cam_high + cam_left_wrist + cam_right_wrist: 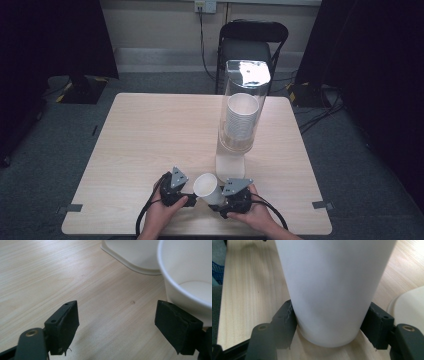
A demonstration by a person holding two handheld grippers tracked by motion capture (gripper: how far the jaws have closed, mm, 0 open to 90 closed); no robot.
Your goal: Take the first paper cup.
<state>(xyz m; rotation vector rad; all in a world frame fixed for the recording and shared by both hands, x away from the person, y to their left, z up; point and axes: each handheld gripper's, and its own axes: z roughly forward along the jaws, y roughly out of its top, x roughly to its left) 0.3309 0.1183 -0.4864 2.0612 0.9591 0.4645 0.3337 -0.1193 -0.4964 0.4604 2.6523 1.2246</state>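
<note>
Right gripper point(329, 327): jaws clamping the lower wall of a white paper cup point(334, 287), one pad pressing each side; cup tilting, mouth leaning toward the left gripper point(117, 325) in the high view, near the table's front edge; left gripper's jaws standing wide apart with nothing between them, cup rim lying just beside the jaw on that view's right; wooden table point(150, 135) lying beneath both; clear cup dispenser point(240, 110) standing upright just behind the cup, holding a stack of white cups; black chair point(252, 42) standing beyond the table.
</note>
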